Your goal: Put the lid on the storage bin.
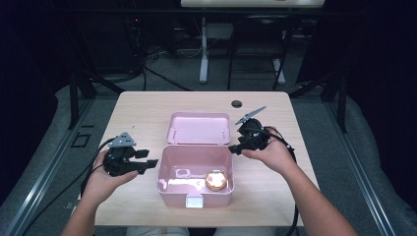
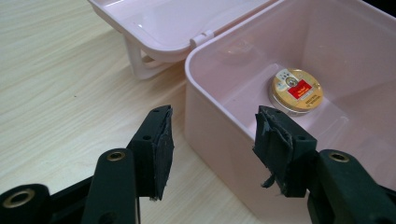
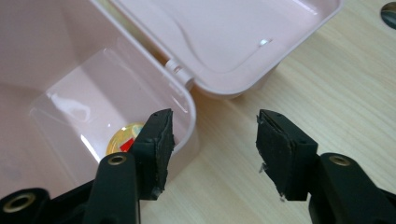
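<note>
Left gripper (image 1: 147, 163) sits spread wide with nothing between the pads, hovering just beside the left wall of the pink box (image 1: 195, 196); in its own view the box rim (image 2: 219, 107) stands between the jaws. Right gripper (image 1: 235, 149) is spread too, also empty, at the box's right rear corner, one jaw over the rim. Inside, a round gold tin (image 1: 216, 180) with a red label lies flat on the floor near the right wall. The hinged lid (image 1: 199, 129) lies open behind, flat on the wooden table (image 1: 142, 105), whose cable hole (image 1: 237, 103) sits farther back.
</note>
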Demonstrator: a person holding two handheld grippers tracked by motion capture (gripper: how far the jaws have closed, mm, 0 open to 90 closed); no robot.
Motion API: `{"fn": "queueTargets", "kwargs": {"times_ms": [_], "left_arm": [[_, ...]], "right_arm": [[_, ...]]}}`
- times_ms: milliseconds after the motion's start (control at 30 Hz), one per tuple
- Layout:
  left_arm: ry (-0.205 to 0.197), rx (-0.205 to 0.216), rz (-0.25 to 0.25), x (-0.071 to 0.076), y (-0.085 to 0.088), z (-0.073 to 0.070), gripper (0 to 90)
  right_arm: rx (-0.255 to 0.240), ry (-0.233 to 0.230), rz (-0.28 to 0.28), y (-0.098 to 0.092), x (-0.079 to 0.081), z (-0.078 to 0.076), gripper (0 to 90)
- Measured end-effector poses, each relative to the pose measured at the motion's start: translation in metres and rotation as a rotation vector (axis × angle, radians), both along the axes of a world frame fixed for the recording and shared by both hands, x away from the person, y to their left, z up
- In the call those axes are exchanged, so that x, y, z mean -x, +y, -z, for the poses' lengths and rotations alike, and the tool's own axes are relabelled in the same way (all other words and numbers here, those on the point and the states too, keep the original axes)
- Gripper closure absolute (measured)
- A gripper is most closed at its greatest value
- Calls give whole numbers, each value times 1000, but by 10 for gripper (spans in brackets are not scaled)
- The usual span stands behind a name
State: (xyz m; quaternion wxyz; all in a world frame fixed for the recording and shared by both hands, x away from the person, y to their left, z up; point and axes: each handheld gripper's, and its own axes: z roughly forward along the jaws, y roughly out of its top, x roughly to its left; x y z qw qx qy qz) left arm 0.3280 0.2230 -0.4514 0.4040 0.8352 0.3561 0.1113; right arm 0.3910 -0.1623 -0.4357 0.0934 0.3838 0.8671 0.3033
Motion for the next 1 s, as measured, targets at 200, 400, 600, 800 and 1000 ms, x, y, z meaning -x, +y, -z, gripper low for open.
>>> {"fn": "queueTargets", "kwargs": {"times_ms": [200,400,600,800,1000], "left_arm": [[25,-10,2,2,-5,1,512],[25,5,6,2,-8,1,549],[33,7,10,4,-11,1,573],[39,2,16,4,-15,4,613],[43,-20,14,4,-17,6,654]], "right_arm": [[-26,-9,47,-2,-8,0,490],[-47,-14,71,-1,-15,1,495],[-64,-24,96,-1,-20,3,504],[-77,-39,117,0,-21,2,517],[-90,-31,133,2,-23,8,518]]}}
